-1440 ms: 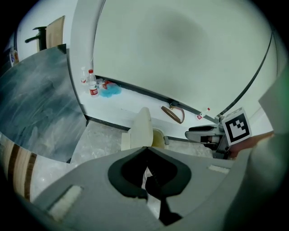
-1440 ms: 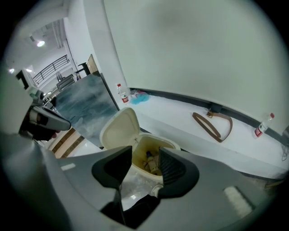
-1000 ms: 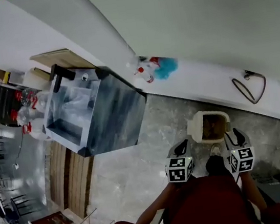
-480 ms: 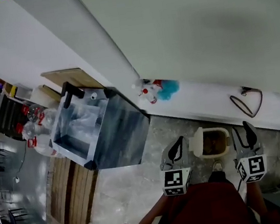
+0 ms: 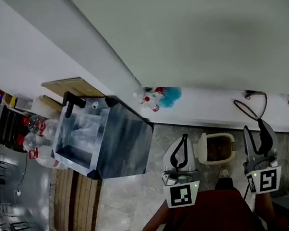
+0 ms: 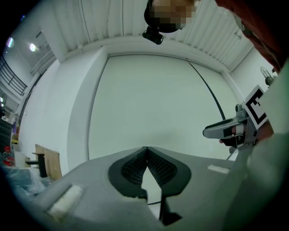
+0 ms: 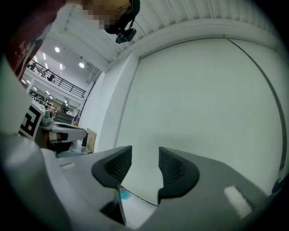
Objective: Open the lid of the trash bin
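In the head view, the trash bin (image 5: 223,139) sits on the grey stone floor (image 5: 139,193) at about 5 o'clock in the frame, just short of the white ledge (image 5: 207,107) at the foot of the pale wall (image 5: 186,31). Its brown inside is showing, and its lid (image 5: 202,149) stands up at the bin's 9 o'clock edge. The left gripper (image 5: 182,148) is just beside the bin at its 9 o'clock. The right gripper (image 5: 260,134) is at the bin's 3 o'clock, and both are raised with their marker cubes toward the person's red clothing (image 5: 217,217). A steel cart (image 5: 121,142) stands at 8 o'clock in the frame. Spray bottles (image 5: 148,100) and a blue tuft (image 5: 170,97) lie on the ledge near the middle, and a looped cable (image 5: 249,104) lies at 3 o'clock. In the left gripper view, the two fingers meet at their tips with nothing between them. They face the bare wall, with the right gripper at 3 o'clock and a wooden board (image 6: 52,163) at 8 o'clock. In the right gripper view, the fingers stand apart with only the wall showing through the gap. The left gripper is at 9 o'clock, and a scrap of blue shows low between the finger bases. The bin shows in neither gripper view.
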A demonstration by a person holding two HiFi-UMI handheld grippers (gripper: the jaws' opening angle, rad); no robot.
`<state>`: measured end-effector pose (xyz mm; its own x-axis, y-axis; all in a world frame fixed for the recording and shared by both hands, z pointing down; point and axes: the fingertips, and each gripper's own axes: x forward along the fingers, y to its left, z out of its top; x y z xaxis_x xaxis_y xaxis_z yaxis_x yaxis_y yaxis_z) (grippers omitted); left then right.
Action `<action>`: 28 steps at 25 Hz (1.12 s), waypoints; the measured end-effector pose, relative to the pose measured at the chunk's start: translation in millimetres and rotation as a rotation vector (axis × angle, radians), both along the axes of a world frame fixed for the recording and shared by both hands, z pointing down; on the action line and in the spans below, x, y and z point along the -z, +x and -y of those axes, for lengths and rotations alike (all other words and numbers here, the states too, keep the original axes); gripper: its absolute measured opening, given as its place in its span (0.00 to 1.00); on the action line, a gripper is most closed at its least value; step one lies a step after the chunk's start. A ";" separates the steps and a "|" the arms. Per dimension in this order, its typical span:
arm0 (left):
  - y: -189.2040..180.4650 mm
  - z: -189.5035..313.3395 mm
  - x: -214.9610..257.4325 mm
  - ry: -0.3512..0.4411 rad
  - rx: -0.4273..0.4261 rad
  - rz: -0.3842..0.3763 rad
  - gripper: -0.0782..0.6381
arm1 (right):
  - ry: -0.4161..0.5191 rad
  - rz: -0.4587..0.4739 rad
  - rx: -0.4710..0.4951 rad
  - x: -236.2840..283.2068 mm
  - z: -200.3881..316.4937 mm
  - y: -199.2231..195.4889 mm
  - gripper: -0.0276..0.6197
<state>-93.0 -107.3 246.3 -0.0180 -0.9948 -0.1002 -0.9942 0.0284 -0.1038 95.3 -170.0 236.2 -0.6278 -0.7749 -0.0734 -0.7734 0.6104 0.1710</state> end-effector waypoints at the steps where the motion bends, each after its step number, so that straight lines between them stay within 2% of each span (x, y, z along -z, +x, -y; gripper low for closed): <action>1: 1.5 0.1 1.9 0.000 -0.003 0.014 0.12 | 0.008 -0.004 0.001 0.5 -0.7 -0.4 0.33; 3: 4.8 -0.4 3.7 -0.016 -0.015 0.075 0.12 | 0.013 -0.010 0.004 -0.1 -2.5 -1.1 0.33; 4: 5.3 -0.8 4.4 -0.015 -0.015 0.081 0.12 | 0.013 -0.012 0.005 -0.6 -3.2 -1.4 0.33; 8: 2.9 0.3 5.9 0.018 0.008 -0.008 0.12 | 0.005 -0.017 0.008 -4.7 -1.7 -1.3 0.32; 12: 7.8 0.6 2.6 0.007 0.002 0.010 0.12 | -0.003 -0.031 0.008 -10.2 -1.8 1.1 0.26; 16: 11.7 2.4 -0.3 0.009 -0.003 -0.020 0.12 | -0.010 -0.020 0.015 -10.3 -2.9 1.0 0.20; 23: 12.5 2.6 -4.9 0.000 -0.006 -0.048 0.12 | -0.005 -0.016 0.018 -8.9 -4.5 -2.0 0.05; 25: 13.6 2.5 -4.9 -0.002 -0.011 -0.029 0.12 | -0.017 -0.013 0.016 -9.7 -5.2 -2.1 0.04; 28: 14.6 4.7 -5.1 0.002 -0.008 -0.044 0.12 | -0.014 -0.028 0.022 -12.1 -4.2 -1.7 0.04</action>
